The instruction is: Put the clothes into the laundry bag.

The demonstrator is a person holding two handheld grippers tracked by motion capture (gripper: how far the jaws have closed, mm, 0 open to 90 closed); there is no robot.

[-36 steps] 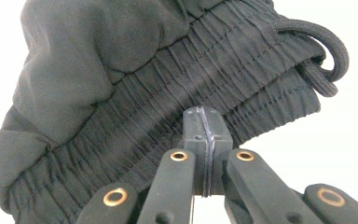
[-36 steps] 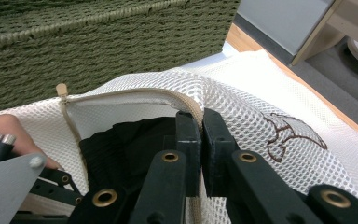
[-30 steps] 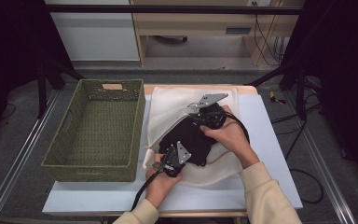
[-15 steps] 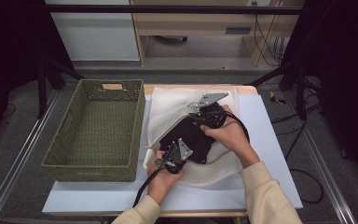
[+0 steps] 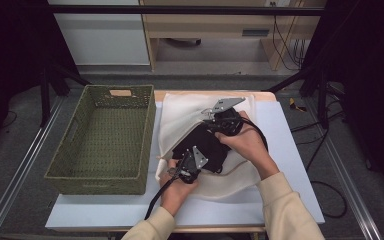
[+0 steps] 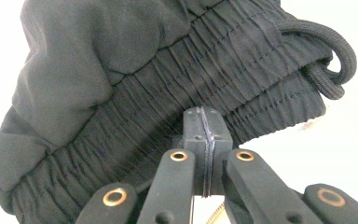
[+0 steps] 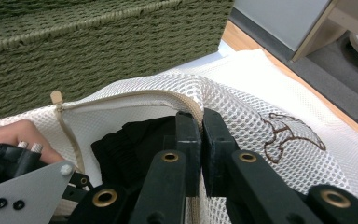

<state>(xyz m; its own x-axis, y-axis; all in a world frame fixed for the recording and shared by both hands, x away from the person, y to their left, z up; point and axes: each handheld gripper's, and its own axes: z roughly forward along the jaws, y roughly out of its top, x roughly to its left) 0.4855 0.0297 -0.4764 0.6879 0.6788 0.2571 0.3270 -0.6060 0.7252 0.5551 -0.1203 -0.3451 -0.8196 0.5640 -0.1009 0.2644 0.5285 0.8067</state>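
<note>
A black garment [image 5: 207,145] with a gathered elastic waistband [image 6: 121,135] and a drawstring [image 6: 326,51] lies in the mouth of a white mesh bag [image 5: 180,112] on the table. My left gripper [image 5: 197,152] is shut, its tips [image 6: 204,123] pinched on the waistband's edge. My right gripper [image 5: 209,126] is shut on the bag's beige zip rim [image 7: 135,98], holding the mouth lifted over the black garment [image 7: 130,135]. The rim runs between the right gripper's tips [image 7: 199,122]. The left gripper's grey plate [image 7: 23,191] shows at the lower left of the right gripper view.
A green woven basket [image 5: 100,175] stands just left of the bag, its wall [image 7: 98,51] close behind the bag's mouth. The pale tabletop [image 5: 290,150] extends to the right. A wooden shelf unit [image 5: 205,30] and cables stand on the floor beyond.
The left gripper has shifted slightly up and to the right with the black garment. The right hand has kept still on the bag's rim.
</note>
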